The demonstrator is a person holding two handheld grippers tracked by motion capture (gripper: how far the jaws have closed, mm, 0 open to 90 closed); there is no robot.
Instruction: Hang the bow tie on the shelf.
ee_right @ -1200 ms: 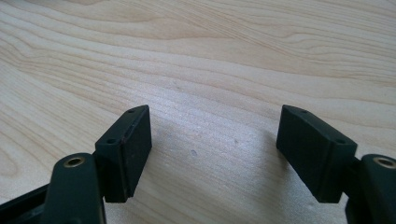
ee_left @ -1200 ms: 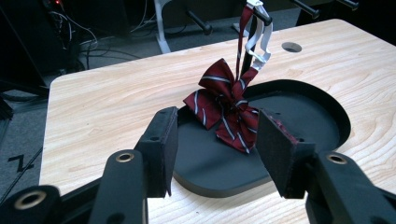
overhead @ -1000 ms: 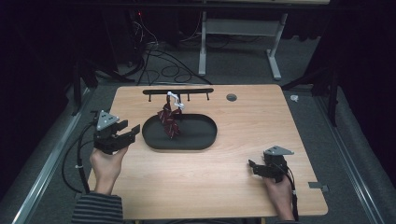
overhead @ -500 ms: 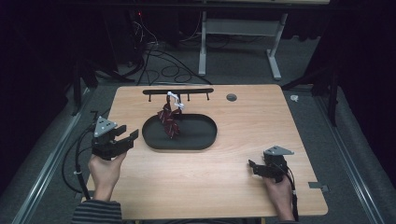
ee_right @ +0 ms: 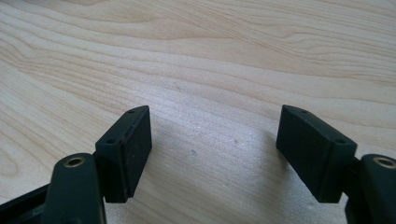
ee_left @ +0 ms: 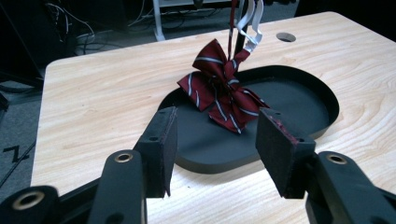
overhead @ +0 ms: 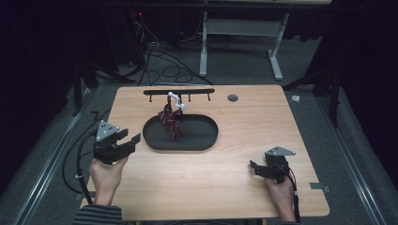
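A dark red bow tie with pale stripes (overhead: pixel 170 123) (ee_left: pixel 223 93) hangs by a white clip (overhead: pixel 176 100) (ee_left: pixel 250 25) from a black hook rail (overhead: pixel 179 92), its lower end touching the black oval tray (overhead: pixel 202 140) (ee_left: pixel 299 98). My left gripper (overhead: pixel 129 140) (ee_left: pixel 217 151) is open, held above the table's left side, pointing at the tray with nothing between its jaws. My right gripper (overhead: pixel 256 168) (ee_right: pixel 215 154) rests low at the front right, open over bare wood.
The wooden table (overhead: pixel 244 122) has a round cable hole (overhead: pixel 232 98) at the back. A metal bracket (overhead: pixel 319 187) sits on the right edge. Cables and a white desk frame (overhead: pixel 241 33) lie on the floor beyond.
My left gripper has drifted back toward the person and slightly down, away from the tray. The right gripper has stayed still.
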